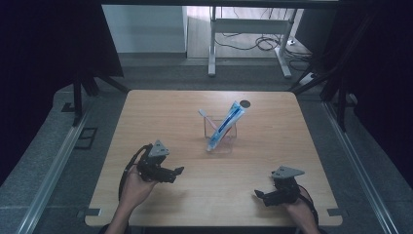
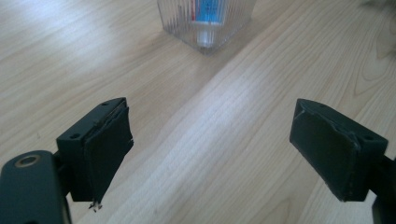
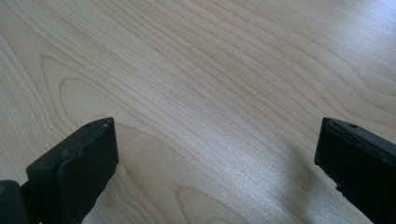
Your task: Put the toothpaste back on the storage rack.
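Black jaws of the left gripper (image 2: 210,140) are seen spread wide in the left gripper view, with nothing between them and bare wood beneath. No contact with any object is observed. Ahead of these jaws, well apart, the base of a clear ribbed cup (image 2: 205,25) is recorded, with blue and red print visible through its wall.

In the high view the left gripper (image 1: 178,170) is held in a hand (image 1: 134,187) near the front left of the surface (image 1: 272,161), its jaws pointed toward the right. The cup (image 1: 220,136) stands near the middle of the surface. A blue-and-white tube (image 1: 225,124) leans in it, tilted, its upper end toward the far right. A toothbrush (image 1: 207,118) is also noted in the cup, slanted toward the left.

The right gripper (image 3: 217,154) is likewise found wide open and empty, over bare wood. In the high view it (image 1: 257,194) is held at the front right, well apart from the cup, jaws pointed left.
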Demonstrator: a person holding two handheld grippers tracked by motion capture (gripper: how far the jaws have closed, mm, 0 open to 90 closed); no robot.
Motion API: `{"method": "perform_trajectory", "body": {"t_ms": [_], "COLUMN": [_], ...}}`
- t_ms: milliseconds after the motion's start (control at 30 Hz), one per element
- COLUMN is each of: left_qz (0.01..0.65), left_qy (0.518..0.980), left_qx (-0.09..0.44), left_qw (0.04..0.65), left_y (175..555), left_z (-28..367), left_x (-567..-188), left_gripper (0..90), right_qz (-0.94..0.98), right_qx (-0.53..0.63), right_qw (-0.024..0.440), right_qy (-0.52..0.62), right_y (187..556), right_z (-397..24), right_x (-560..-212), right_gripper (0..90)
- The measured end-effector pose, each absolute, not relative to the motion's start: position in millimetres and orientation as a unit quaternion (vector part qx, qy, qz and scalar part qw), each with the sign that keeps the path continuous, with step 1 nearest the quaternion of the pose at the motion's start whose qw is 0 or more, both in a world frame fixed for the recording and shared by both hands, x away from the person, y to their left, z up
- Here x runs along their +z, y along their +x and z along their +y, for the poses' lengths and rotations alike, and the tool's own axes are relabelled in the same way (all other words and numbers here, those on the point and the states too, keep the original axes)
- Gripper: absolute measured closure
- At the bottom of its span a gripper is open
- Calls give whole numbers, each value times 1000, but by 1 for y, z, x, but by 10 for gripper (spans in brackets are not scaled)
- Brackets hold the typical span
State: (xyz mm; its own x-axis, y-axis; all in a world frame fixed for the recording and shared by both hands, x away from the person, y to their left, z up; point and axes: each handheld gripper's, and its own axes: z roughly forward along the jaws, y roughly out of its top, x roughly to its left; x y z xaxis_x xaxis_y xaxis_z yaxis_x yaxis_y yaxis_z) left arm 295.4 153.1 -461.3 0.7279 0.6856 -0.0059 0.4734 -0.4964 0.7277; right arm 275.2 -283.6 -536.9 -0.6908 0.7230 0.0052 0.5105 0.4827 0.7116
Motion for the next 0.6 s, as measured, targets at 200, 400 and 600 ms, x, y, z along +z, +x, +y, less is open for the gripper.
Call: {"method": "perform_trajectory", "body": {"t_ms": [200,400,600], "left_qz": [346,349,356], "left_qy": [851,851,847], "left_qx": [141,142,136], "left_qw": [370,367,371], "left_y": [287,283,280], "left_z": [160,162,161], "left_x": [-469,-480,-493], "left_gripper": [128,128,128], "right_qz": [848,848,848], "right_qx": [356,356,355], "right_qw": [149,150,148], "right_qy": [363,363,364], "right_y": [275,275,275], "right_z": [-283,-283,-282], "right_x": [-537,-537,-537], "right_gripper": [0,0,0]}}
